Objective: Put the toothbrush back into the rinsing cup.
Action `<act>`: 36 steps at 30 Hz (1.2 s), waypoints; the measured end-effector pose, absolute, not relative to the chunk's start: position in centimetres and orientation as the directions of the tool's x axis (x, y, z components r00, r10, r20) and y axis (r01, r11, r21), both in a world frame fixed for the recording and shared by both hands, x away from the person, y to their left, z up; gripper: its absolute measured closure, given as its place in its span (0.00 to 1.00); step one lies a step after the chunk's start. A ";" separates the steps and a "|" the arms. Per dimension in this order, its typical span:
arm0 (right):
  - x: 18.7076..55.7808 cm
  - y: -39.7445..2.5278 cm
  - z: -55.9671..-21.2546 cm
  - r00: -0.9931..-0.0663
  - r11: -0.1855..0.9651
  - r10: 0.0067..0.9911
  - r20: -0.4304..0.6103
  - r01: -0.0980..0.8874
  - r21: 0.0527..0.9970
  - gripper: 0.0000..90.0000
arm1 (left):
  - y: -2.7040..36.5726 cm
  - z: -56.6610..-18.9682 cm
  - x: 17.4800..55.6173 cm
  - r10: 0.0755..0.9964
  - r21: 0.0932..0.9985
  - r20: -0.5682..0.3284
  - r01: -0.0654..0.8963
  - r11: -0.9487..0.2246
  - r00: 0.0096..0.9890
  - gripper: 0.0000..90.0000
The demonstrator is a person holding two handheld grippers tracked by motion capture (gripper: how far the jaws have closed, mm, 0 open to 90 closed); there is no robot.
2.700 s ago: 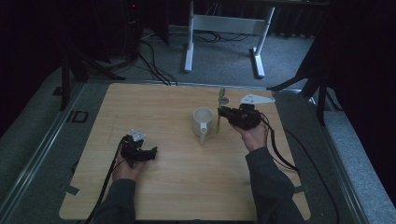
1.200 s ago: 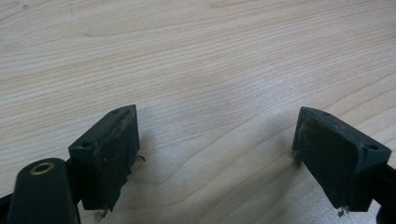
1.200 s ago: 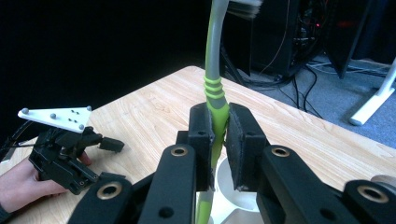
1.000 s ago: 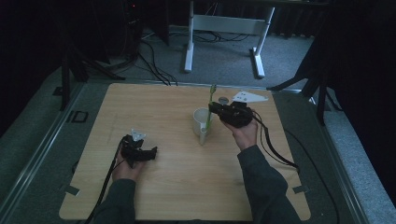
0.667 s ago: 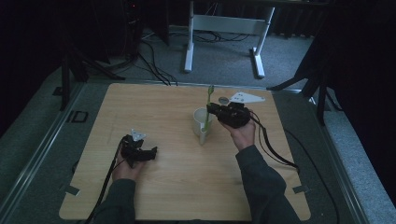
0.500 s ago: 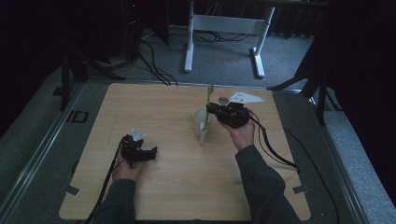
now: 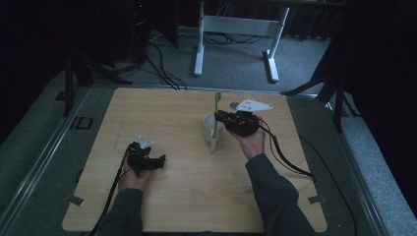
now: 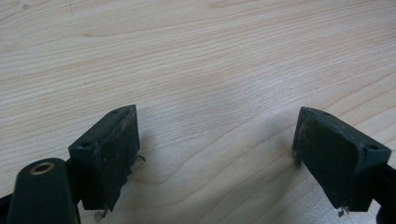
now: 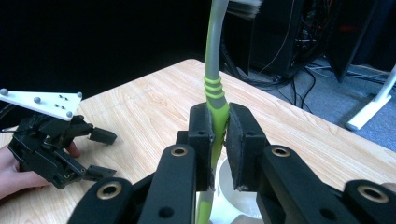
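A green and grey toothbrush (image 7: 215,118) stands upright with its lower end inside a white mug (image 7: 212,129) at the middle of the wooden table (image 7: 167,113). My right gripper (image 7: 221,117) is shut on the toothbrush's handle (image 9: 215,107), just right of the mug, with the mug's rim (image 9: 236,193) showing below the jaws. My left gripper (image 7: 160,161) rests low over the table at the front left, open with nothing between its pads (image 8: 116,149). The left gripper (image 9: 100,154) also appears farther off in the right gripper view.
A white desk frame (image 7: 236,29) and cables stand on the grey floor beyond the table's far edge. Dark equipment surrounds the table. Bare wood (image 8: 196,60) lies under the left gripper.
The right gripper has carried the toothbrush leftwards from beside the mug to over it, and the brush's lower end now sits in the mug. The left gripper has not moved.
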State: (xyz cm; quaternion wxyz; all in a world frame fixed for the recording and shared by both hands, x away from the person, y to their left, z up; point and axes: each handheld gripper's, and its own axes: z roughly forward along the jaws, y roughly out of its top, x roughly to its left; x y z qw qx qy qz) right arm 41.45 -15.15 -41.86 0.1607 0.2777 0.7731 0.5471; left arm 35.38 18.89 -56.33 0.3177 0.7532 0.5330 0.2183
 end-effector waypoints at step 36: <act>40.9 -14.6 -44.3 -0.799 0.331 0.601 0.019 0.270 0.904 0.89 | 18.9 -56.3 35.4 0.942 0.711 -0.010 0.664 -0.230 0.337 0.17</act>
